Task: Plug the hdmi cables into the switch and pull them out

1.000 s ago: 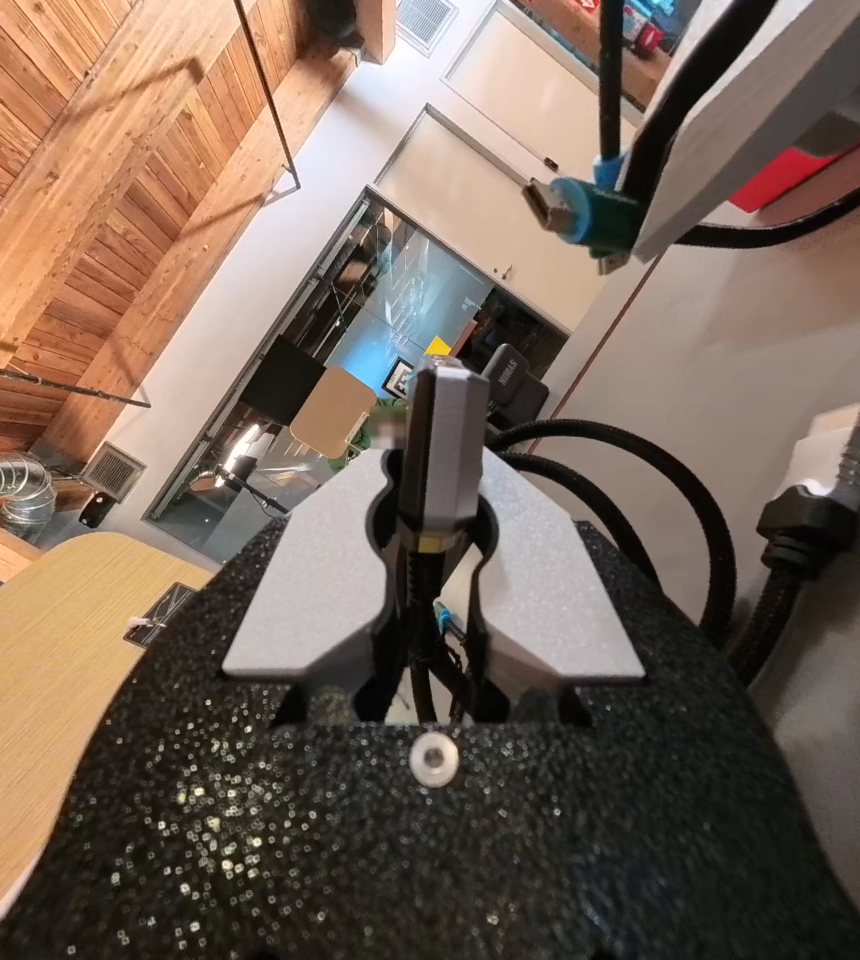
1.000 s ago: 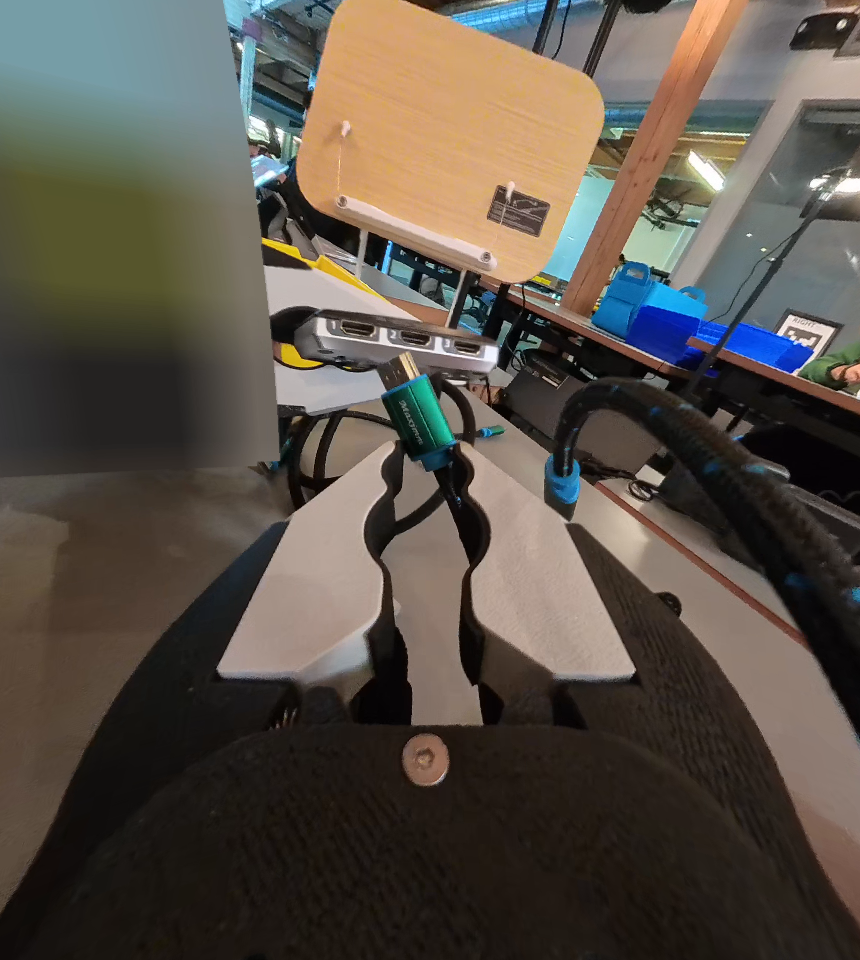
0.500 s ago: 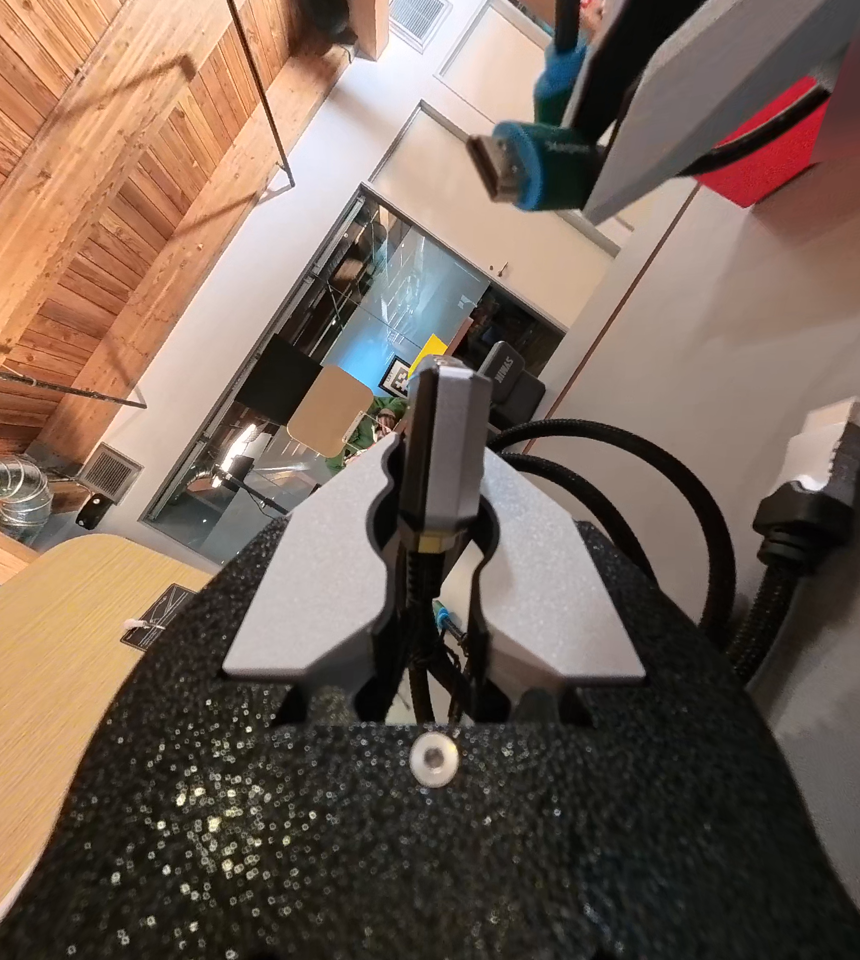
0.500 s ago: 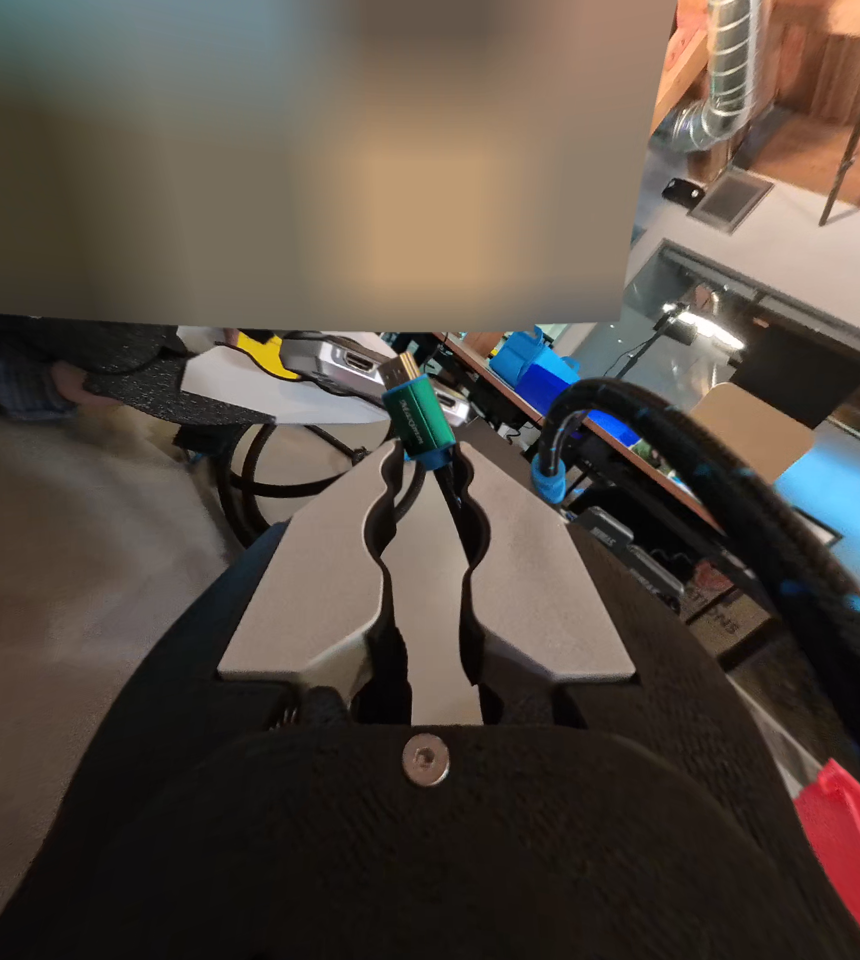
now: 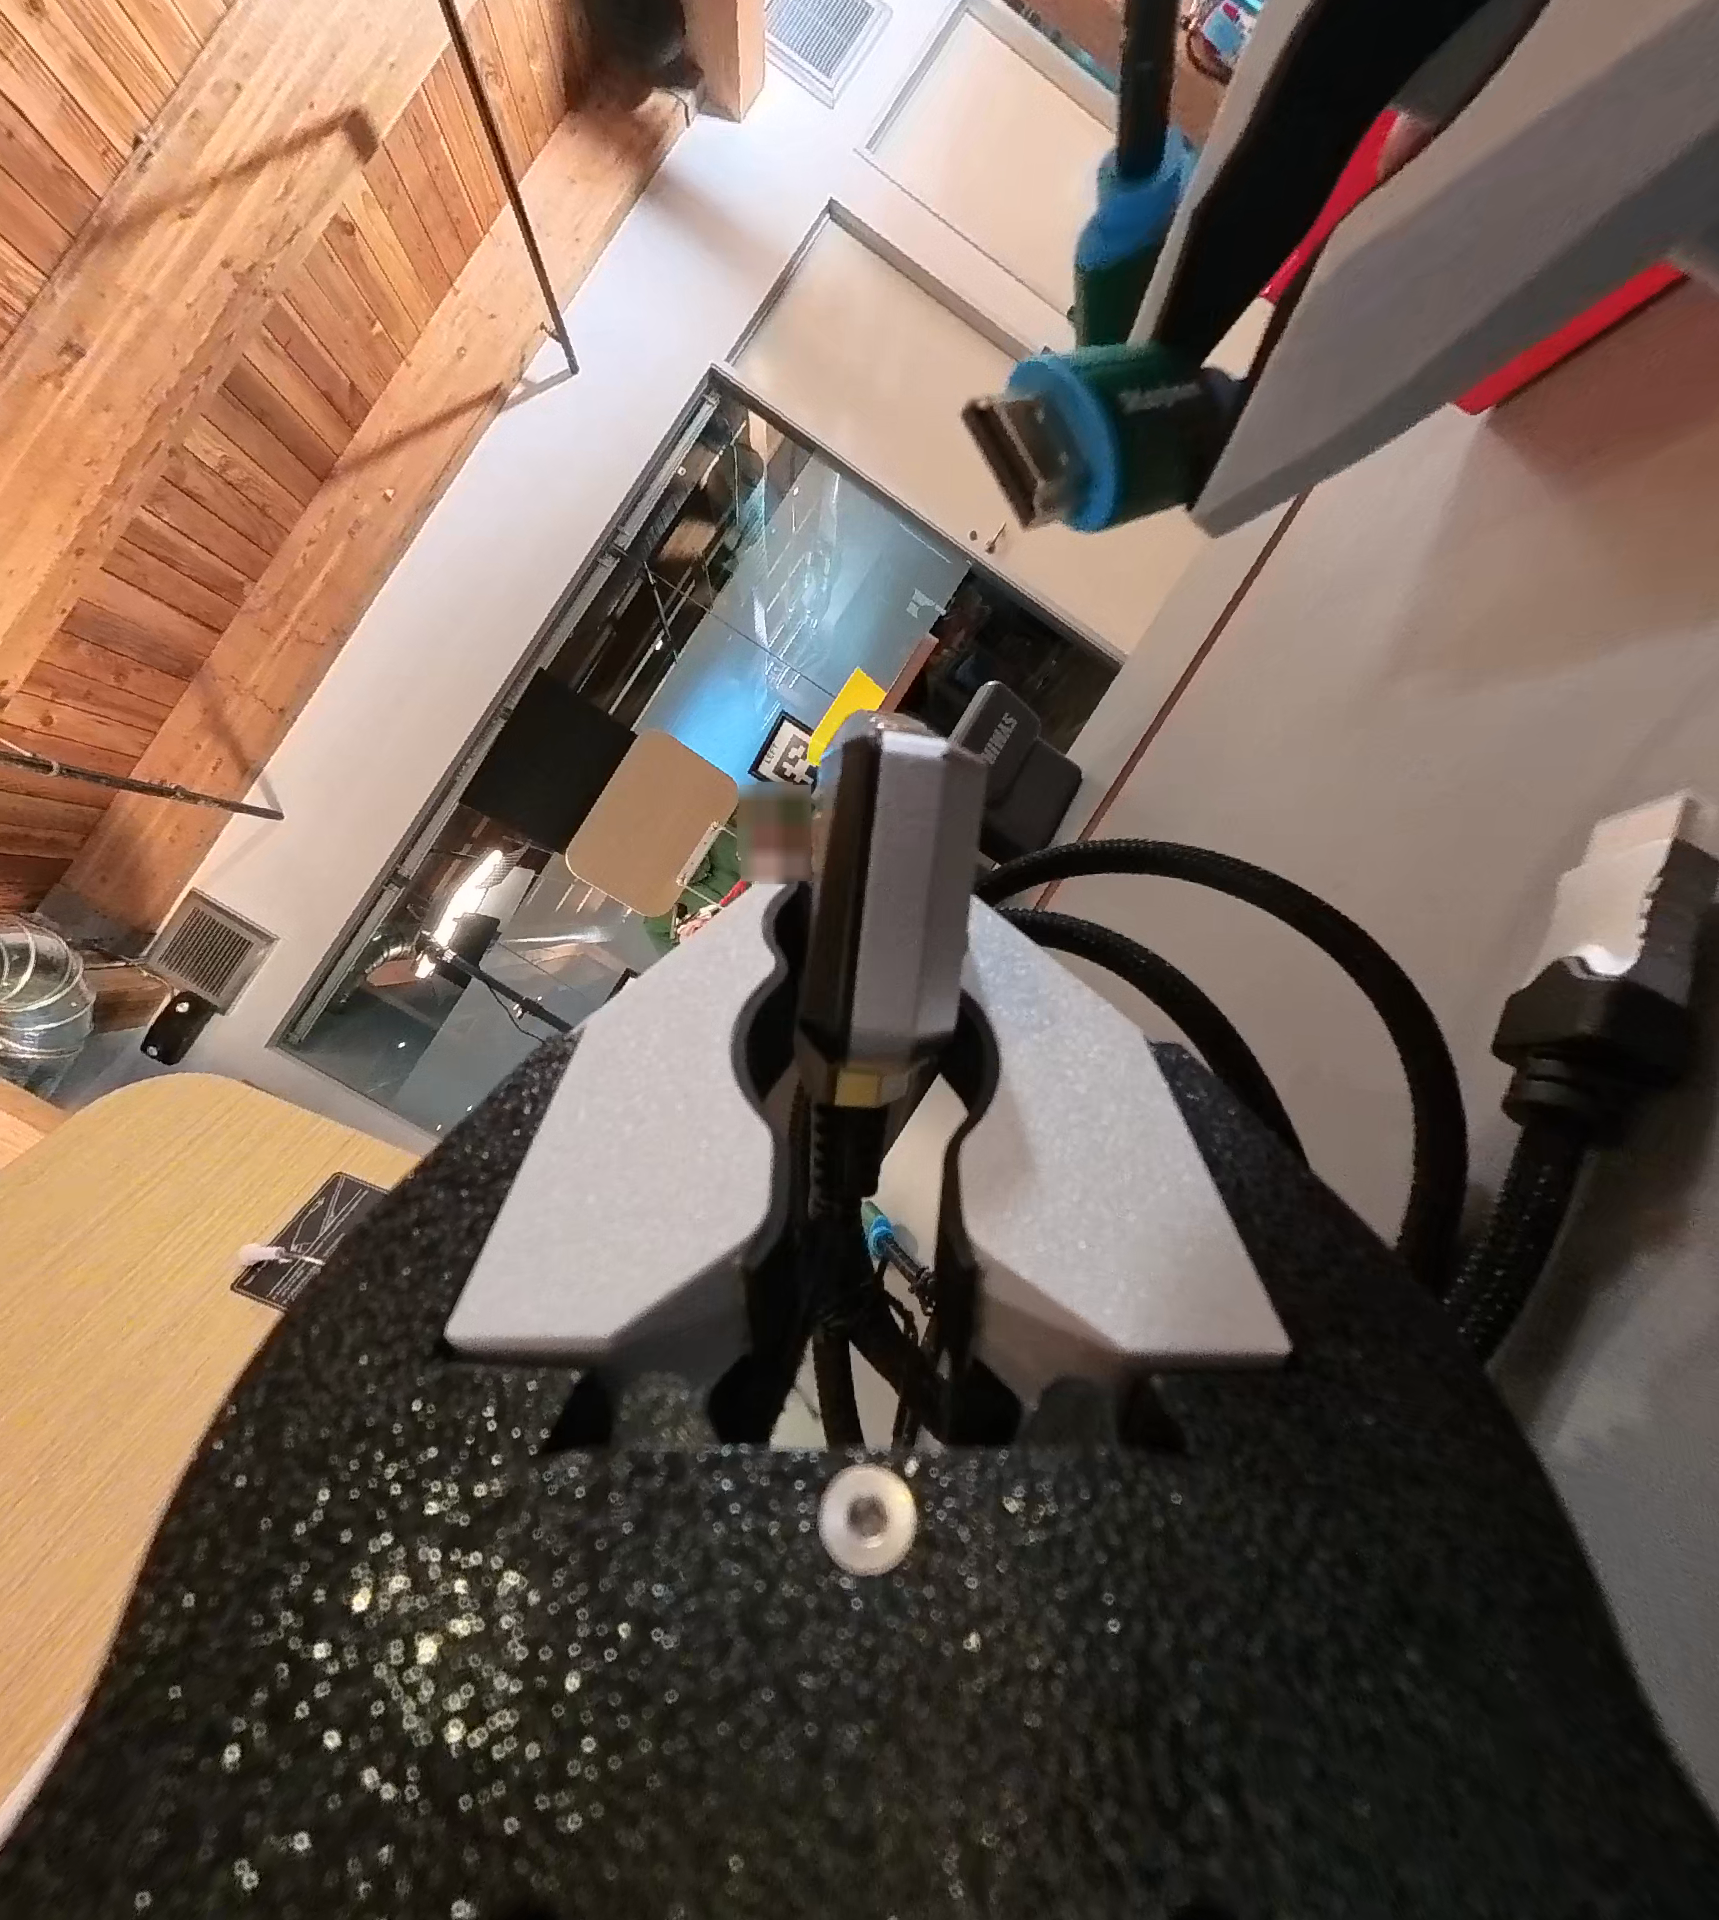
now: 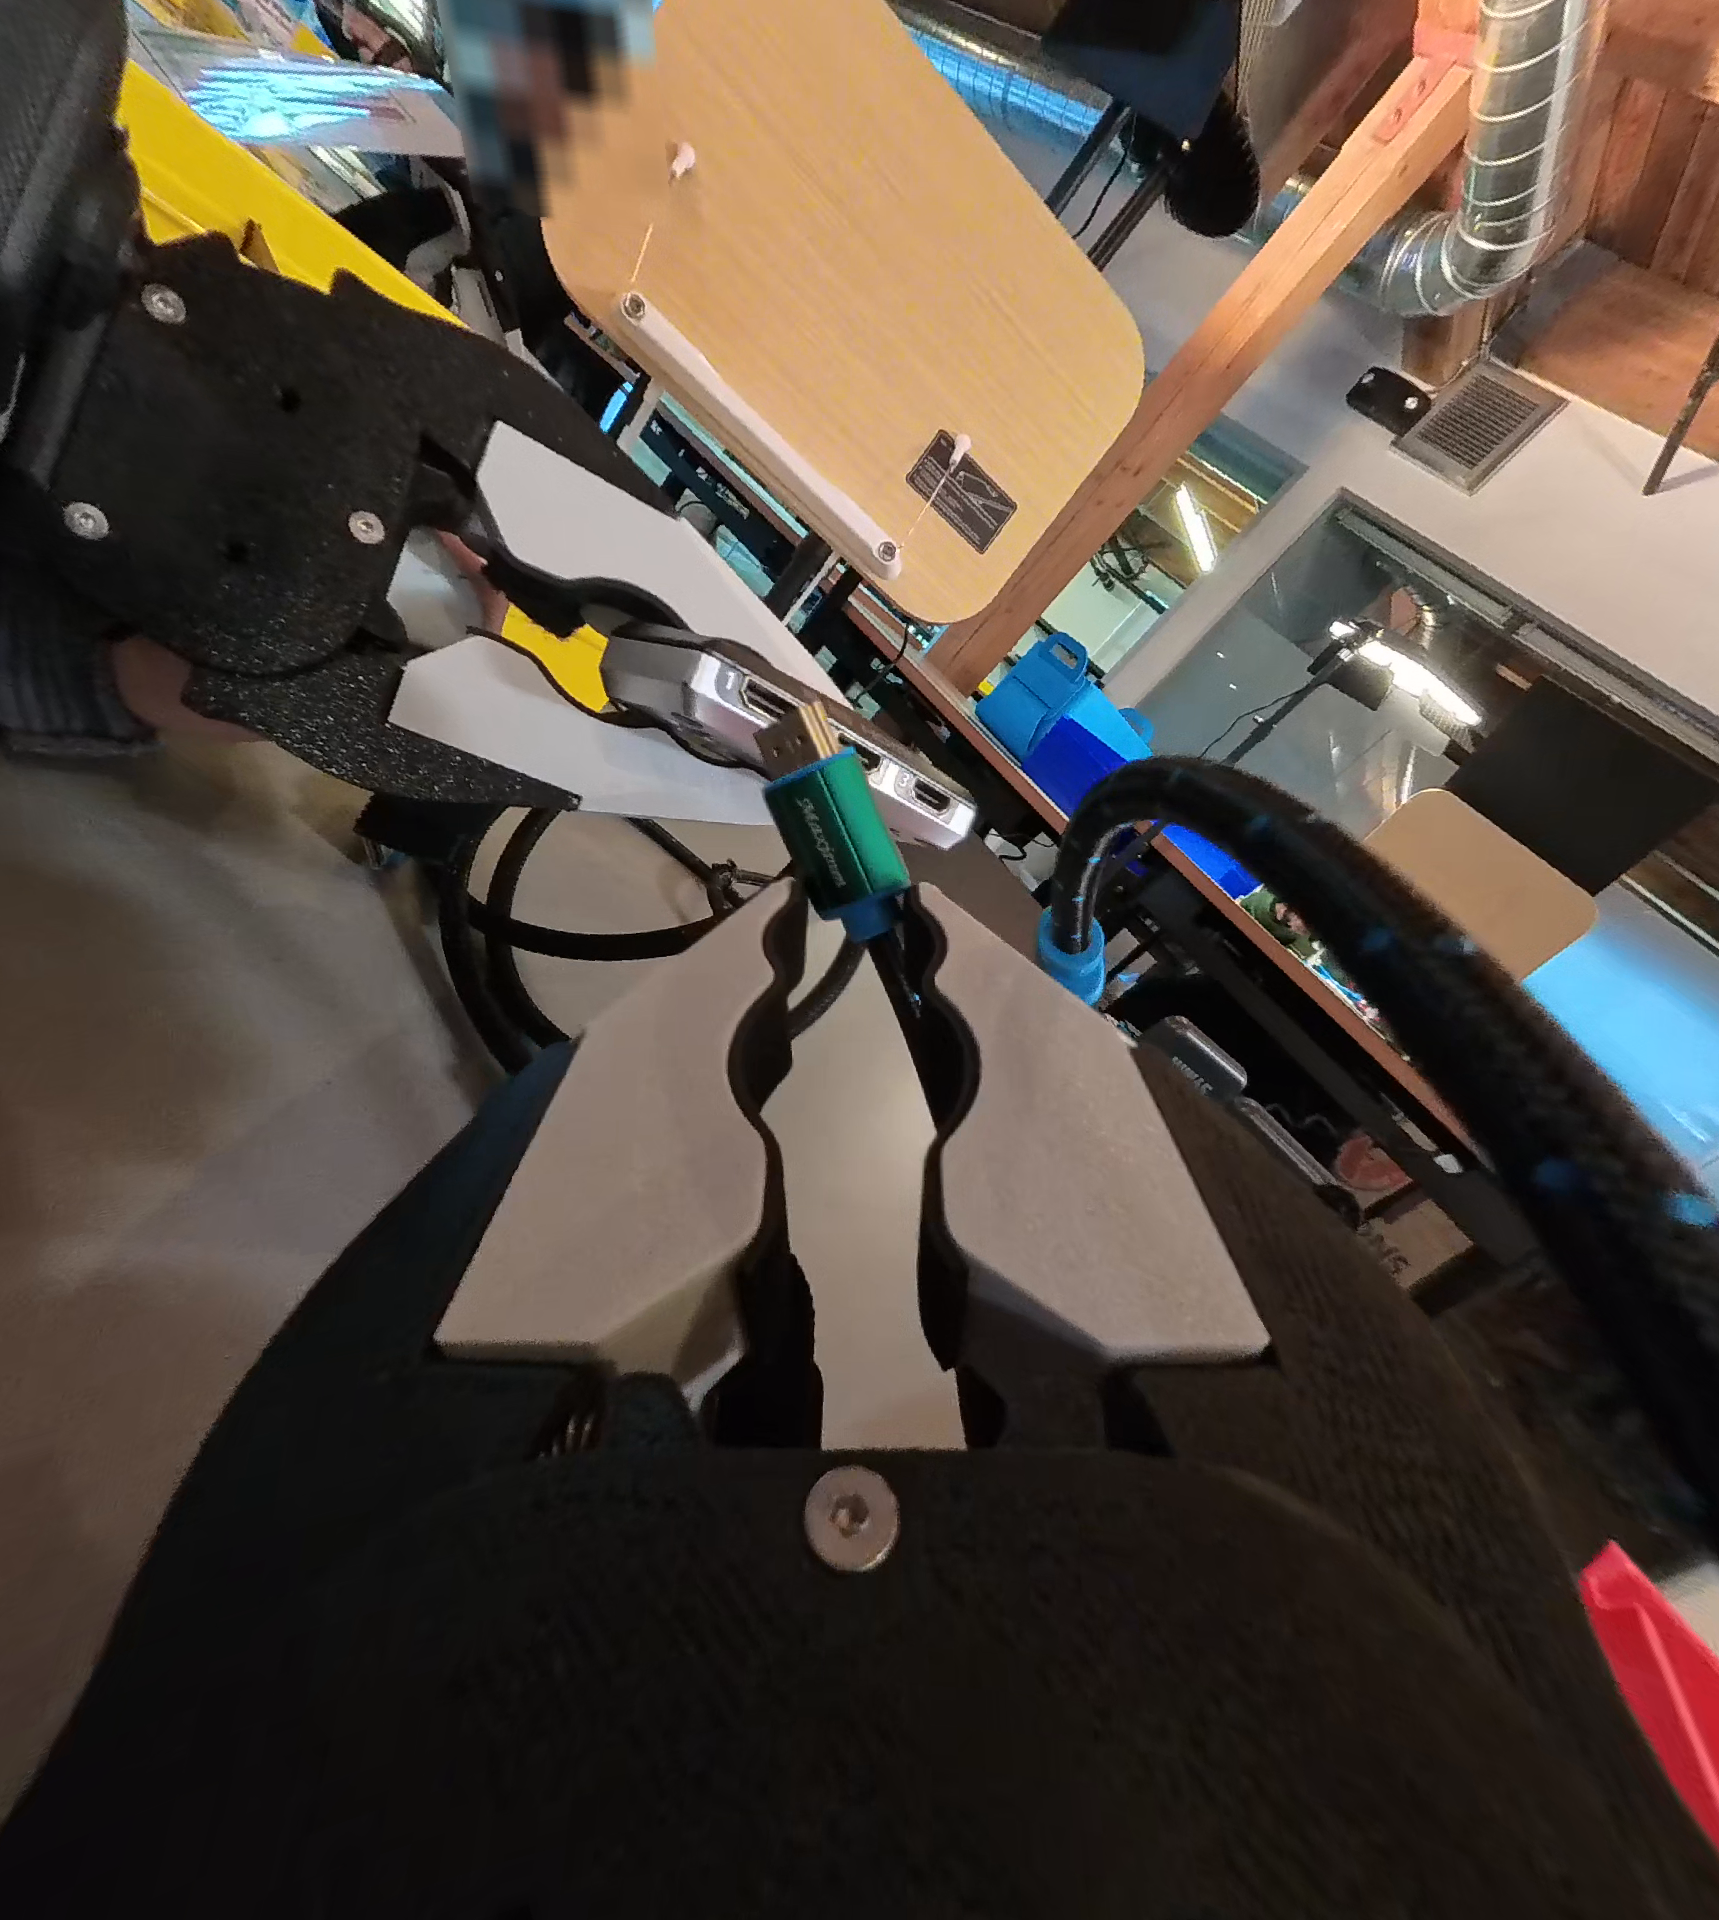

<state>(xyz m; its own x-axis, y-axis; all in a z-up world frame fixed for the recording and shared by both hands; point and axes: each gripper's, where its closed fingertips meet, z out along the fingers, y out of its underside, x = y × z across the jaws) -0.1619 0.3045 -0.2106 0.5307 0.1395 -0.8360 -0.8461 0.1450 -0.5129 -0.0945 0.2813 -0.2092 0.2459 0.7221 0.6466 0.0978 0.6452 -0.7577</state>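
Observation:
My left gripper point(image 5: 876, 935) is shut on the grey hdmi switch point(image 5: 902, 862), seen edge-on and held above the table. In the right wrist view the switch point(image 6: 730, 686) shows a row of ports, held by the left gripper point(image 6: 606, 665). My right gripper point(image 6: 850, 914) is shut on the green hdmi plug point(image 6: 834, 831) with a blue collar. Its gold tip sits just in front of the switch's ports. In the left wrist view the green plug point(image 5: 1115, 436) hangs at the upper right in the right gripper point(image 5: 1208, 426), apart from the switch.
A second plug, silver and black point(image 5: 1624, 935), lies on the grey table point(image 5: 1457, 675) to the right, with black braided cable loops point(image 5: 1354, 935). A thick braided cable point(image 6: 1457, 987) arcs past my right gripper. A wooden panel point(image 6: 834, 312) stands behind. A red object point(image 6: 1717, 1714) lies at the lower right. Some 8 cm of space lies between my two pairs of fingers.
My right gripper has swung and tilted, bringing the green plug closer to the switch's ports. The left gripper holds the switch almost still.

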